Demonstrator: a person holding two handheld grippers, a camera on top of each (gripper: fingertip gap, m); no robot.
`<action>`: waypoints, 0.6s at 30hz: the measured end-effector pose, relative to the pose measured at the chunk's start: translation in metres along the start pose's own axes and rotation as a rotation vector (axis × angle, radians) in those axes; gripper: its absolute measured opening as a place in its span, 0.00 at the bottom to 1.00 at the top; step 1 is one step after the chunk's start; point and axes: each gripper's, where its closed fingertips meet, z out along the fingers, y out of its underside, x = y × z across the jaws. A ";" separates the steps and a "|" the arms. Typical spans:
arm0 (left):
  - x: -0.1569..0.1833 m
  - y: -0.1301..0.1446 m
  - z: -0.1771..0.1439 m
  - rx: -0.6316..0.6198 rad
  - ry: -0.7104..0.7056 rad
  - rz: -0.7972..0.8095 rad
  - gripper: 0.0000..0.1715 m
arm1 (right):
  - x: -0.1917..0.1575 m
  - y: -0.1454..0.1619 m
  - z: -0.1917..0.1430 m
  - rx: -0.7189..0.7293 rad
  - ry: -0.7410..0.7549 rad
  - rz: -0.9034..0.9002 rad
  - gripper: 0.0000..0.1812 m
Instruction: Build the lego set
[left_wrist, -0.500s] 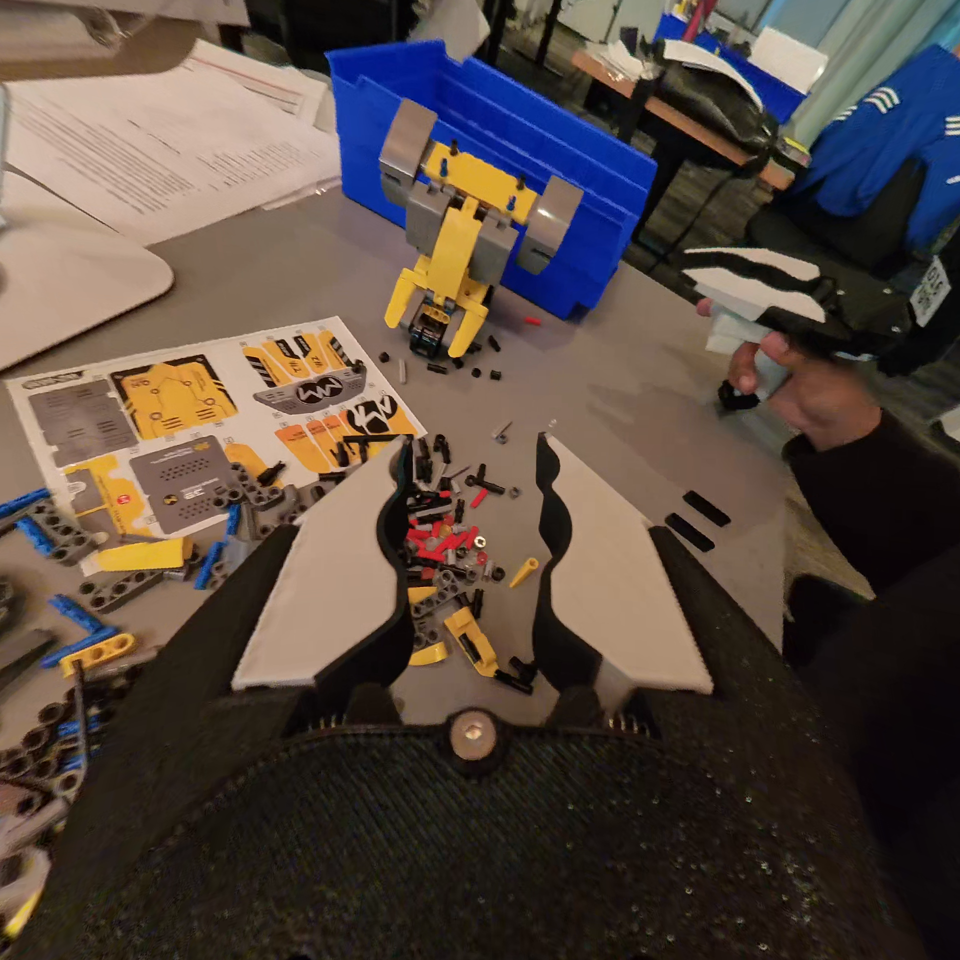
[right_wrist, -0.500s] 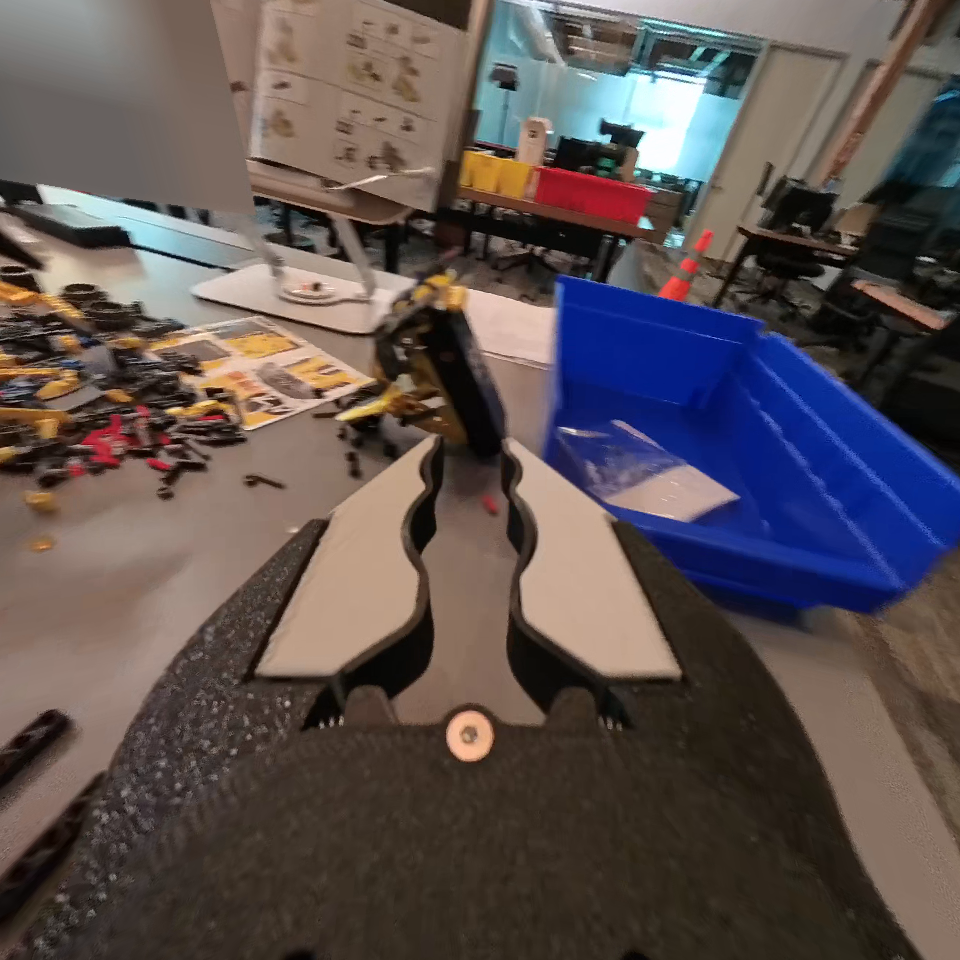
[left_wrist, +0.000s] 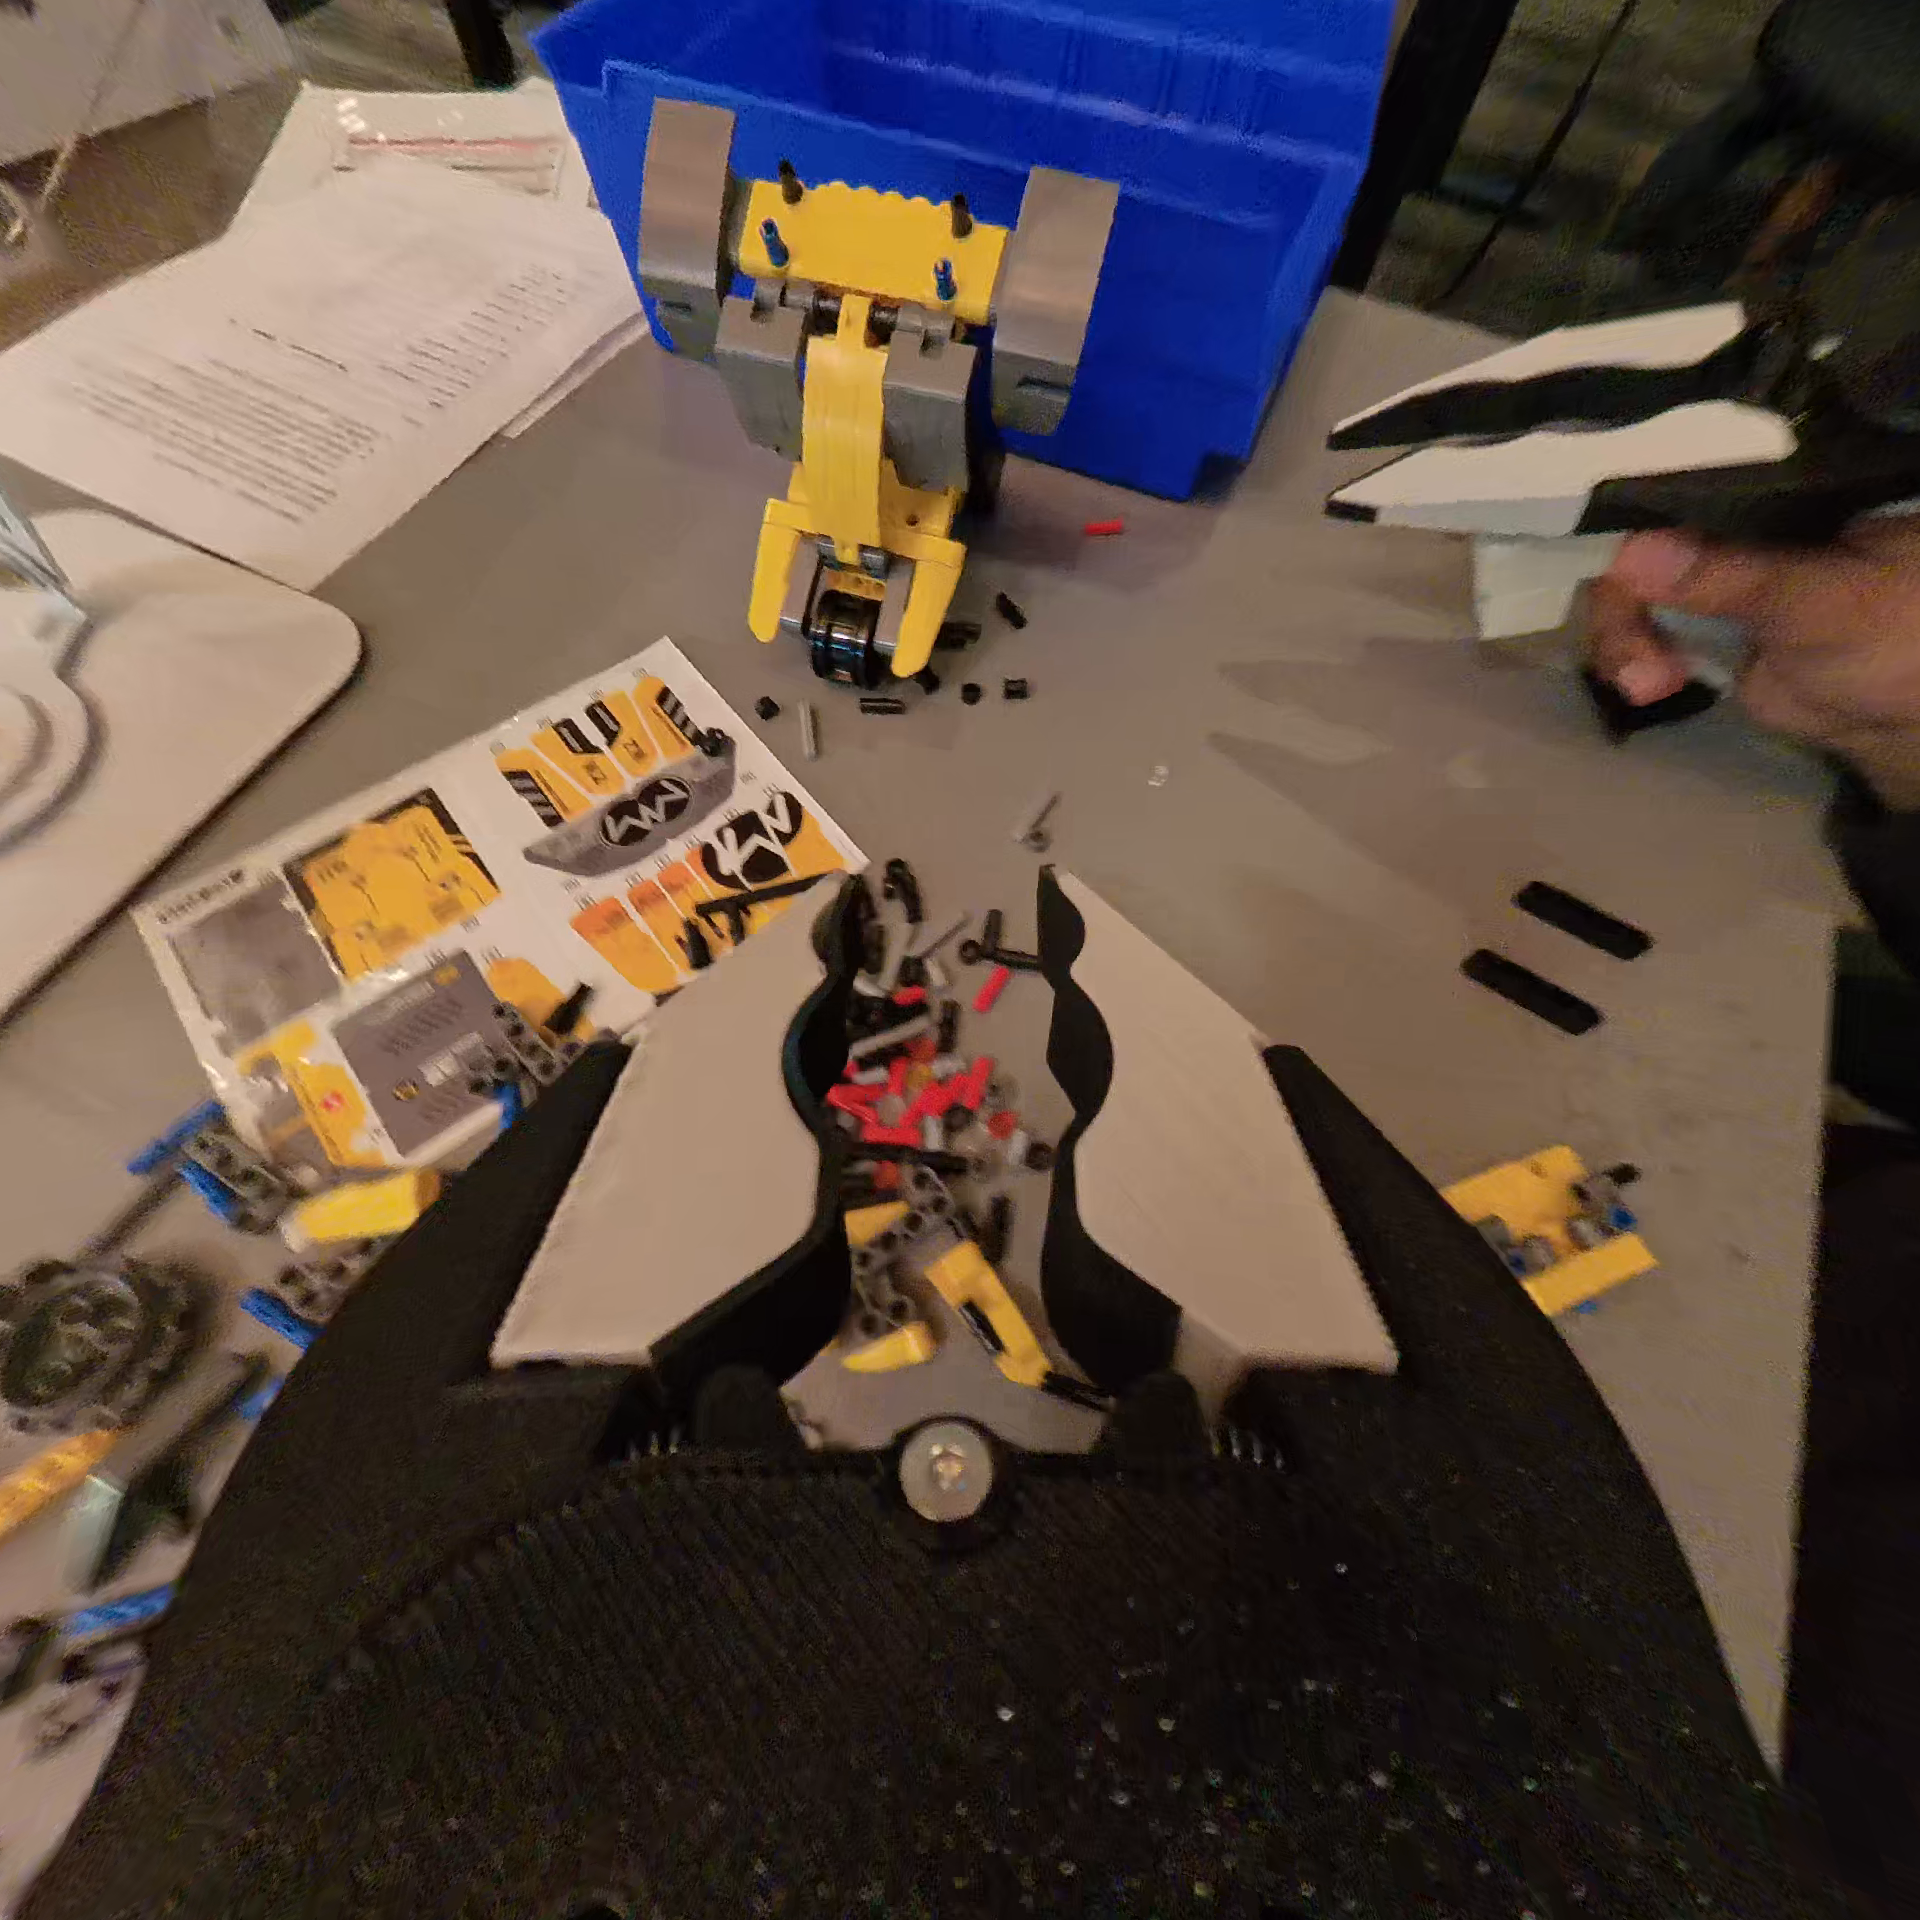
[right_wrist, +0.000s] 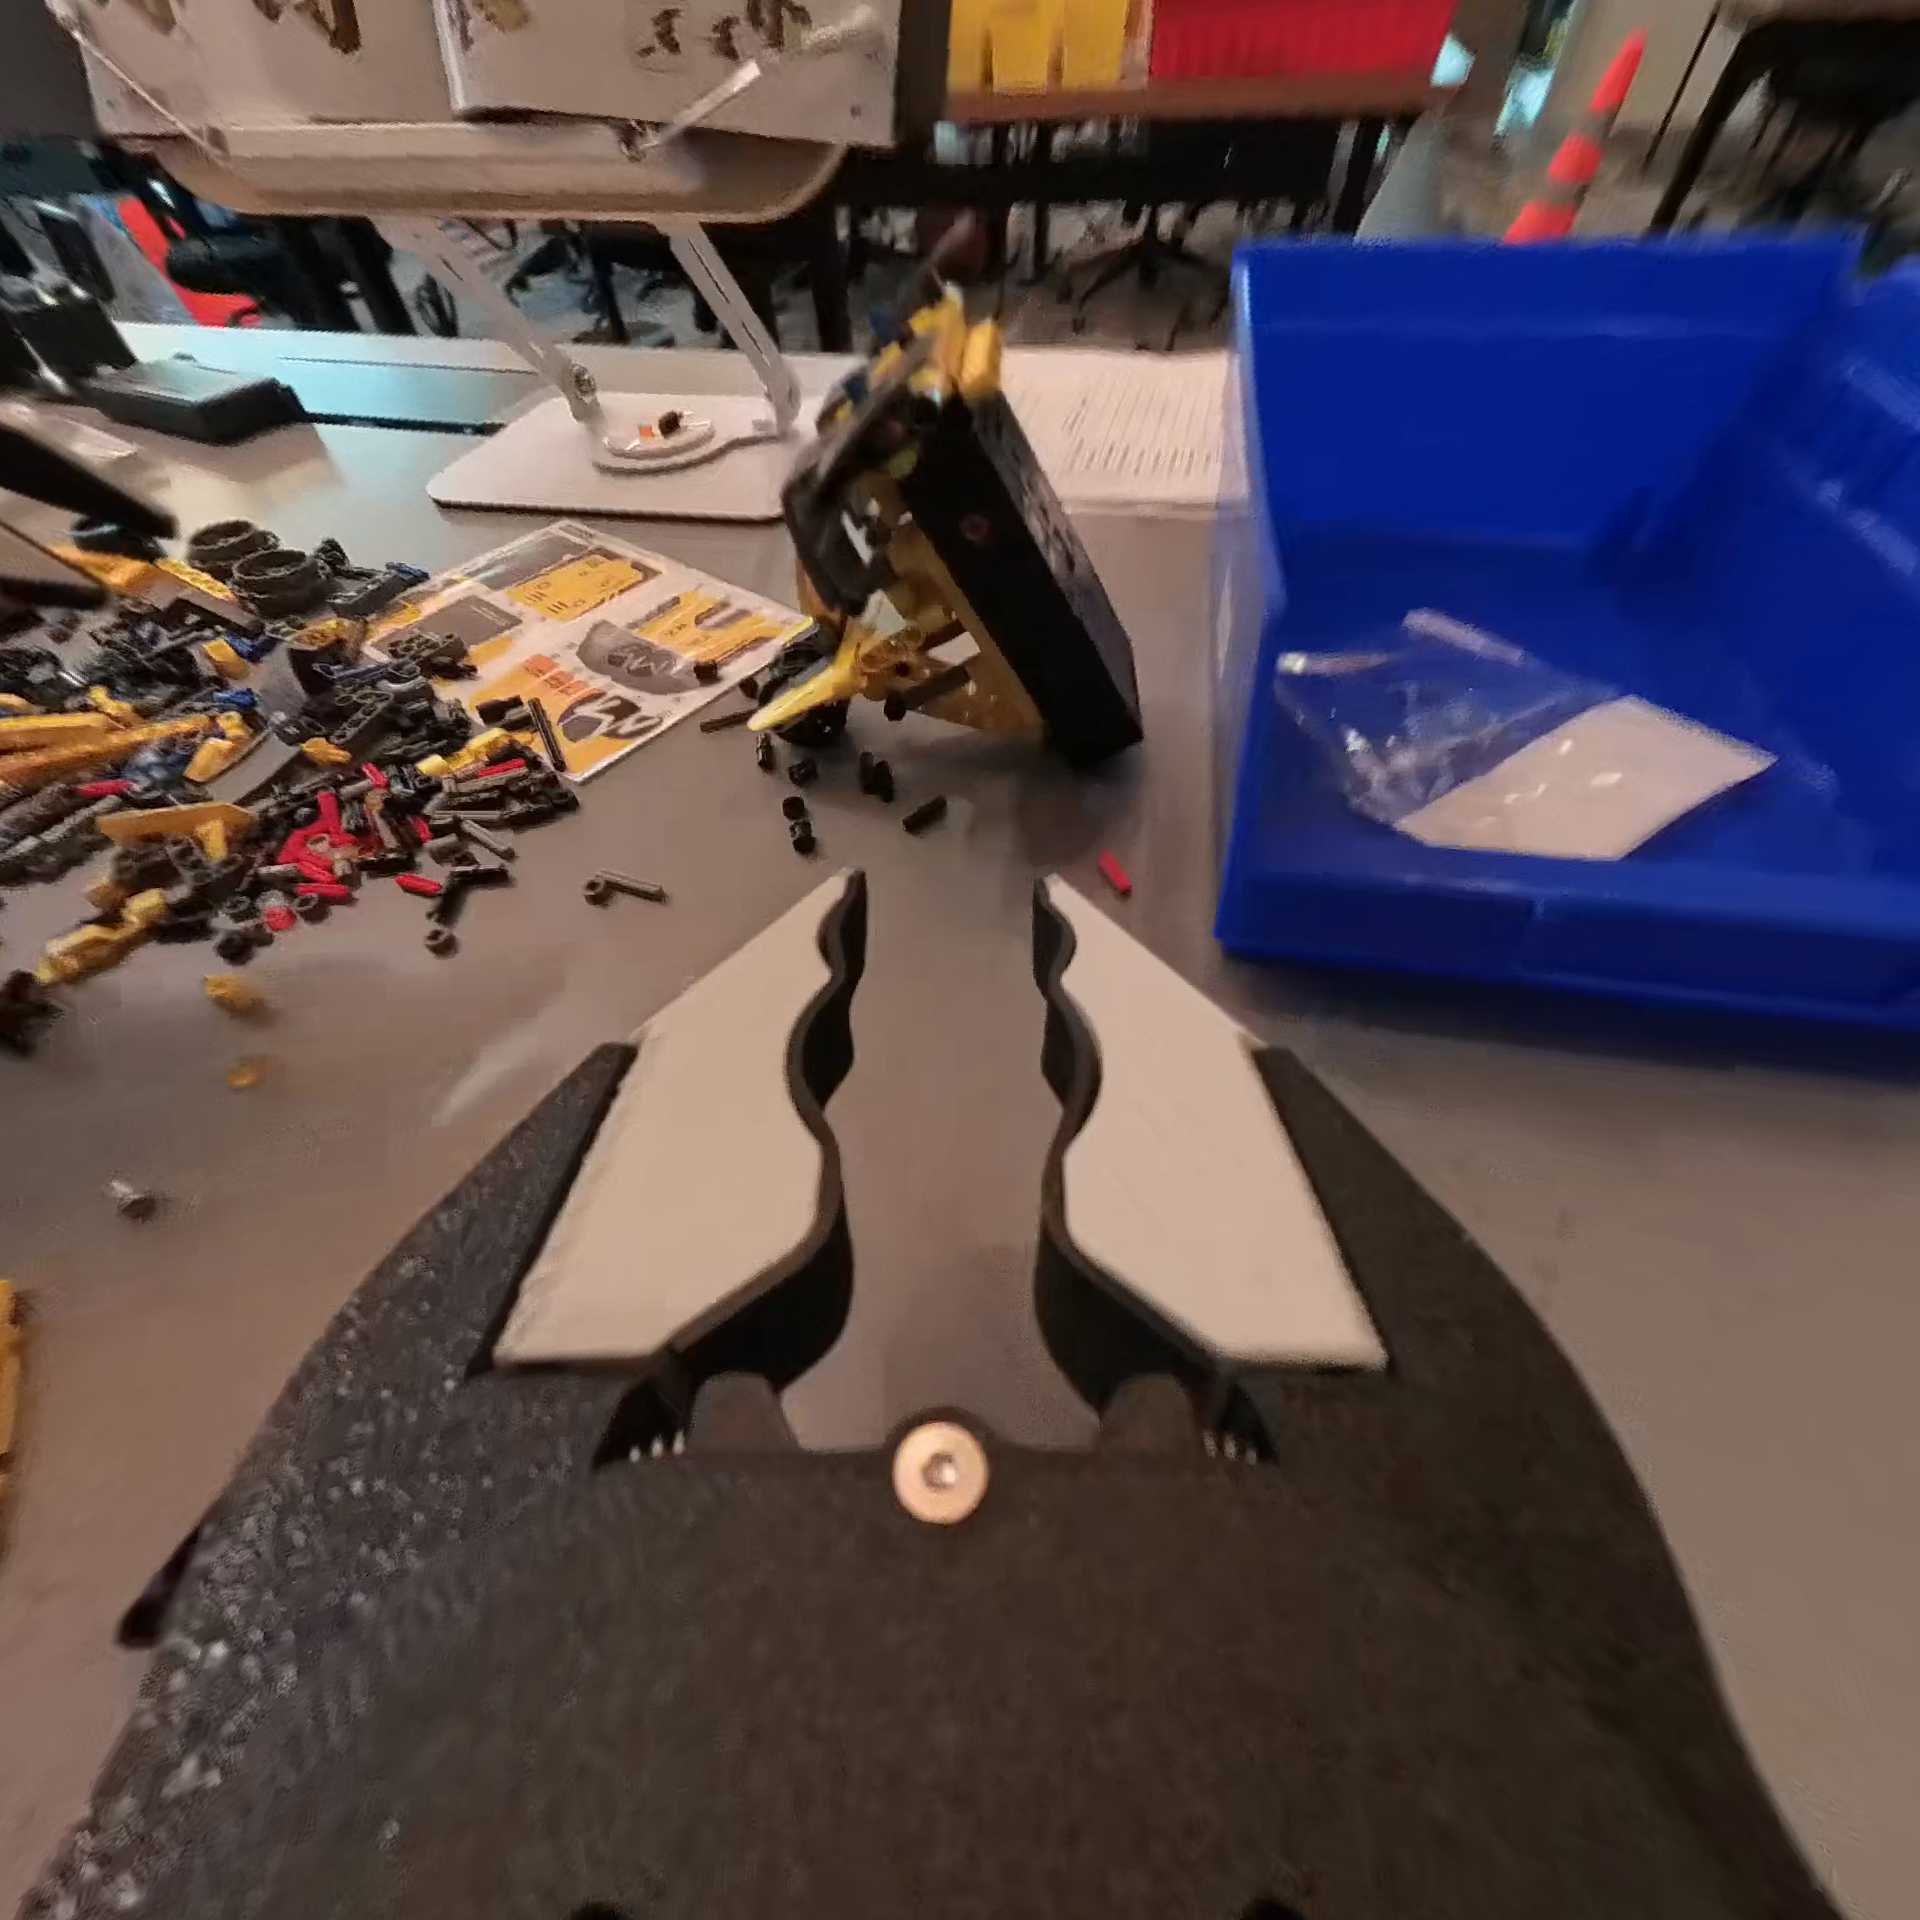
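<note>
A: Quickly, grippers?
B: Left gripper fingers apart, empty, over the loose parts pile, near side of the yellow model. Right gripper apart, empty, short of that model.
A: Advice?
B: Probably go slow; model leans on the blue bin, tips easily.

Setting: shared office or lab workspace. Grey desk carries printed paper sheets and a silver monitor stand base. Behind: more desks, black office chairs, orange traffic cone, yellow and red storage bins.
</note>
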 end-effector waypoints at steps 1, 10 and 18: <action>-0.003 -0.002 0.007 -0.034 -0.001 0.023 0.18 | 0.002 0.004 0.004 -0.033 -0.020 0.045 0.18; 0.015 0.008 0.043 -0.163 0.070 0.095 0.00 | -0.010 0.028 0.028 -0.236 -0.167 0.127 0.16; 0.013 0.054 0.073 -0.356 0.041 0.108 0.06 | -0.008 0.005 0.014 -0.059 -0.120 0.056 0.14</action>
